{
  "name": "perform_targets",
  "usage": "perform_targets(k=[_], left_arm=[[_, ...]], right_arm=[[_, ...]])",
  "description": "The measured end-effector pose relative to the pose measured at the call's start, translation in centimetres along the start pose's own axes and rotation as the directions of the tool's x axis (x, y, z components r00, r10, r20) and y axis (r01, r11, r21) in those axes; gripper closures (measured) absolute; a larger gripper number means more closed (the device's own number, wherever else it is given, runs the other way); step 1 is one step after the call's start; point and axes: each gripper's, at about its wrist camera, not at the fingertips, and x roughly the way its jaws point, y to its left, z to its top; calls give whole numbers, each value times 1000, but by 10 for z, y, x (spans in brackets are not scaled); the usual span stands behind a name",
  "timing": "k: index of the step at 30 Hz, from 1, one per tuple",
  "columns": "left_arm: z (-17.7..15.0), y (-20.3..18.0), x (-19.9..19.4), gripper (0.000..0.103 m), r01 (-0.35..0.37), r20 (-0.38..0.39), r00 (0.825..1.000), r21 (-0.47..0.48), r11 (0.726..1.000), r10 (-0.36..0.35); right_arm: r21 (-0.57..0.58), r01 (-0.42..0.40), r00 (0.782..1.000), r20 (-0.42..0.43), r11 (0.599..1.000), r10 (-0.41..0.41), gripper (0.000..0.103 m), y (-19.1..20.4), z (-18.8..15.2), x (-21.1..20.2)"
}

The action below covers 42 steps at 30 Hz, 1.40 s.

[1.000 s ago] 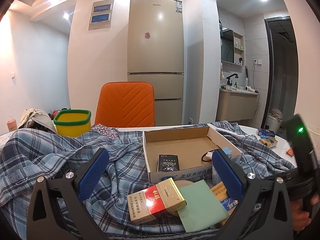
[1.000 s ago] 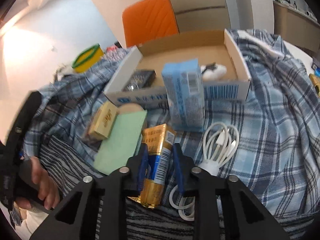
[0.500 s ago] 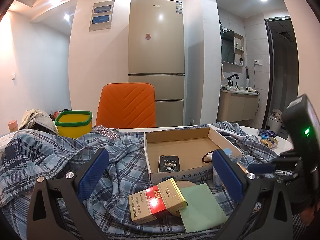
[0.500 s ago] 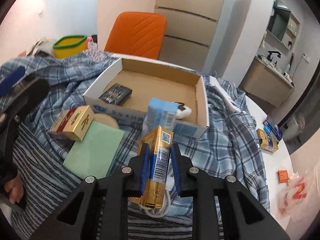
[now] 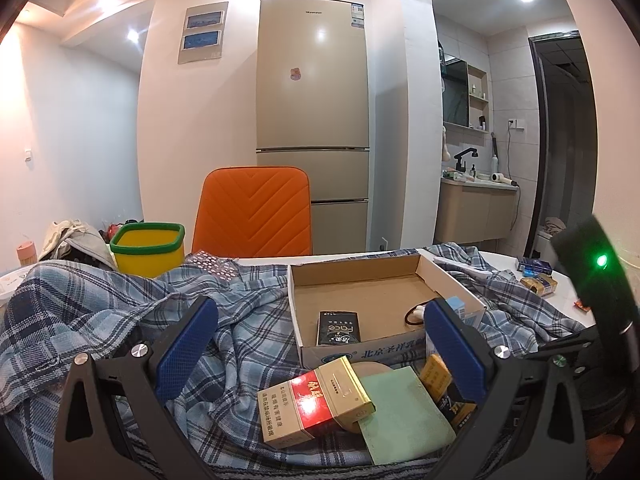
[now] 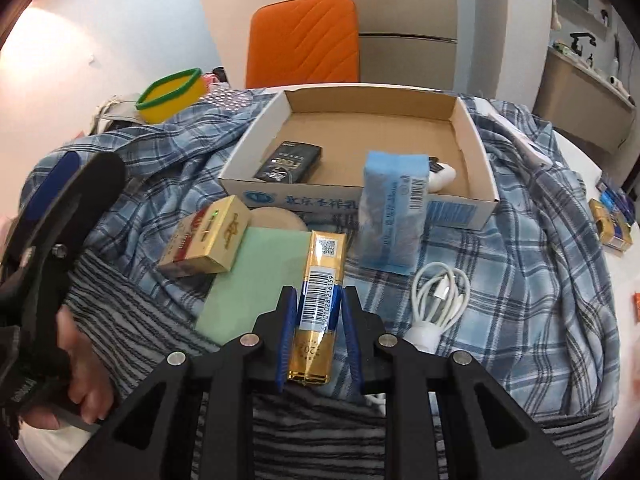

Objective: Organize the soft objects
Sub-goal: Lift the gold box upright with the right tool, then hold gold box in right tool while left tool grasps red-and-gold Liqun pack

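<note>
The right hand-held gripper is pinching a gold pack between its blue pads, holding it by its long sides, with the bar code facing up. The pack looks lifted off the checked cloth that covers the counter, and it points toward the cardboard box just ahead. I think the step now is to carry the pack over the near wall of the box and set it down inside. To do this well, the pack should go high enough to clear that wall, because a bump could tip it or knock it loose. A tall blue pack stands right against the front of the box, so it is best to pass to the left of it. Inside the box a black pack lies on the left and a white plug thing sits on the right, so the bare middle looks like the best spot. Keep the squeeze gentle, since the thin pack could dent. Let go only when the pack rests flat on the box floor. The left hand-held gripper is spread wide and holds nothing; it hangs over a red and gold pack and a green card, so it should wait there, out of the way. A white cable lies coiled just right of the gold pack, so do not drag it along.
</note>
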Motion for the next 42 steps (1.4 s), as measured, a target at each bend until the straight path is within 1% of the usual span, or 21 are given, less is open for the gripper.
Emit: perform_targets(k=[2,5,8,12,13,14,17,19,22,24,25,29,30,32,34,36,39,42], left_arm=[[0,-1,-1,0,0,1,1000,0,1000,0],[1,-1,0,0,0,0,1000,1,1000,0],[1,-1,0,0,0,-1,1000,-1,1000,0],[1,-1,1,0,1,-6,1000,-5,1000,-1],[1,-1,2,0,1,-7,1000,-5,1000,-1],[1,0,2,0,1,-9,1000,-6,1000,-1],[1,0,3,0,0,-14,1000,-11,1000,-1],[0,1,3,0,0,-16,1000,-13,1000,0],[0,1,3,0,-1,-17,1000,-13,1000,1],[1,1,3,0,-1,-19,1000,-13,1000,0],[1,2,3,0,-1,-20,1000,-13,1000,0],[1,2,4,0,-1,-20,1000,-14,1000,0],[0,2,4,0,0,-21,1000,-14,1000,0],[0,2,4,0,-1,-22,1000,-15,1000,0],[0,3,5,0,0,-27,1000,-22,1000,-1],[1,6,8,0,2,-41,999,-32,999,-3],[0,13,17,0,3,-90,996,-68,998,-9],[-2,23,27,0,-8,-150,989,-118,993,-10]], right_arm=[[-3,15,1000,-5,1000,-15,80,1,-1,4],[5,-2,1000,-23,1000,2,80,-1,-4,11],[-13,47,999,5,999,-47,80,3,-7,15],[-7,49,999,-8,999,-49,80,2,-8,22],[0,51,999,-2,999,-51,82,1,-8,22],[19,45,999,19,999,-45,85,-2,-8,19],[55,1,995,104,998,-7,85,-11,-10,0],[51,11,985,171,999,-19,85,-14,-9,-14],[23,81,957,277,996,-84,85,-16,-10,-37],[9,139,928,349,990,-133,85,-17,-13,-50],[4,169,908,388,986,-157,85,-18,-15,-57],[14,222,852,484,975,-201,85,-24,-24,-69],[28,222,842,498,975,-206,85,-26,-26,-71],[48,195,834,517,980,-192,85,-32,-30,-76],[66,189,825,530,980,-195,85,-36,-32,-78],[69,187,829,524,980,-195,85,-38,-32,-77],[66,183,845,500,981,-191,85,-37,-32,-70],[64,177,847,498,982,-186,85,-37,-34,-69]])
